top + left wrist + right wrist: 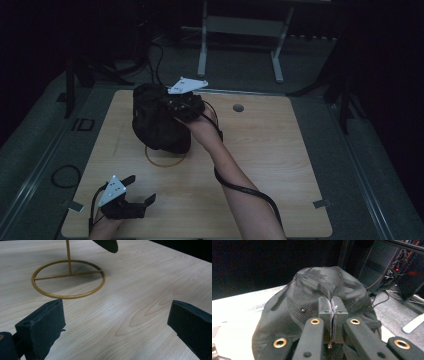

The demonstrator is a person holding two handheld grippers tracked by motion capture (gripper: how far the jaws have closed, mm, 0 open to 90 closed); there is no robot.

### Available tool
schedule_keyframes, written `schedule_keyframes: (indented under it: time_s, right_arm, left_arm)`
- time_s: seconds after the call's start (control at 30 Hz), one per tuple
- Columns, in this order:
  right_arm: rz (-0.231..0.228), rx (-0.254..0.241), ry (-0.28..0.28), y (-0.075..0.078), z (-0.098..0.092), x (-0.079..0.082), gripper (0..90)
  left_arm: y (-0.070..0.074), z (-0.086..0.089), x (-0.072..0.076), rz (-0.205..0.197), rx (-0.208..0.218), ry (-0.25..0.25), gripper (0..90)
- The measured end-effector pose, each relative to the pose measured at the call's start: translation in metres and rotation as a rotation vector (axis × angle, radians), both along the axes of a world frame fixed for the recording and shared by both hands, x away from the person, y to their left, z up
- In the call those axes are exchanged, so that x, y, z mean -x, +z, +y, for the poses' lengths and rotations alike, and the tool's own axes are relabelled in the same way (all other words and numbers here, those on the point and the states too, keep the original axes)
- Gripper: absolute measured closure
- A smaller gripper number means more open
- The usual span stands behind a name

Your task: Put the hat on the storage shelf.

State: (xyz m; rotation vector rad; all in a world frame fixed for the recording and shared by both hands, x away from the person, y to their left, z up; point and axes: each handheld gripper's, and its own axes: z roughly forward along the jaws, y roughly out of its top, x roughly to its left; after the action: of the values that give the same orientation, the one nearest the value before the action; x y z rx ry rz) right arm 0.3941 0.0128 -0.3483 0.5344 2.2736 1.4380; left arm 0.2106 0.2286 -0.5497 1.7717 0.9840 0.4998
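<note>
Right now the right gripper [332,315] has its 2 jaws pinched together on a fold of a black mesh cap [157,120], holding it up over the gold wire stand [68,278] on the wooden table [280,165]. The left gripper [140,190] rests near the table's front edge, jaws wide apart with nothing between them. Probably the cap is meant for the stand; lowering it well means centring the crown over the upright rod and keeping the pinch firm.
</note>
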Motion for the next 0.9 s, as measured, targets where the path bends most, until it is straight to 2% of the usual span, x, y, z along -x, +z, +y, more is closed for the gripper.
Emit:
schedule_keyframes:
  time_s: [0.23,0.33,0.37,0.4,0.47,0.5,0.57,0.6,0.7,0.73,0.83,0.9]
  right_arm:
    - [0.012,-0.029,0.019,-0.004,0.004,0.001,66.0]
    - [0.001,-0.02,0.022,-0.004,0.006,0.003,61.5]
    - [-0.009,-0.005,0.019,-0.004,0.007,0.003,57.3]
    - [0.0,0.001,0.017,-0.004,0.008,0.003,52.9]
    - [0.006,-0.002,0.019,-0.004,0.007,0.003,51.7]
    - [0.027,-0.022,0.026,-0.003,0.005,0.002,47.3]
    - [0.032,-0.025,0.026,-0.002,0.004,0.002,45.5]
    - [0.045,-0.036,0.031,-0.002,0.002,0.001,40.9]
    - [0.049,-0.027,0.034,-0.002,0.002,0.0,37.9]
    - [0.065,-0.036,0.043,-0.002,0.0,0.0,34.5]
    - [0.075,-0.044,0.039,-0.002,-0.001,-0.001,32.2]
    - [0.103,-0.065,0.049,-0.002,-0.005,-0.002,27.9]
  left_arm:
    - [0.0,-0.002,0.0,0.004,0.003,-0.011,1.6]
    - [-0.001,-0.002,0.0,0.008,0.007,-0.014,1.6]
    - [-0.002,-0.003,0.0,0.009,0.007,-0.014,1.6]
    - [-0.002,-0.003,0.0,0.011,0.005,-0.018,1.6]
    - [-0.002,-0.004,0.0,0.012,0.006,-0.02,1.6]
    - [-0.002,-0.004,0.0,0.013,0.005,-0.021,1.6]
    - [-0.003,-0.004,0.0,0.016,0.009,-0.023,1.6]
    - [-0.003,-0.004,0.0,0.02,0.011,-0.024,1.6]
    - [-0.003,-0.005,0.0,0.021,0.013,-0.023,1.6]
    - [-0.003,-0.005,0.0,0.019,0.015,-0.022,1.6]
    - [-0.003,-0.004,0.0,0.018,0.018,-0.021,1.6]
    - [-0.003,-0.004,0.0,0.016,0.019,-0.019,1.6]
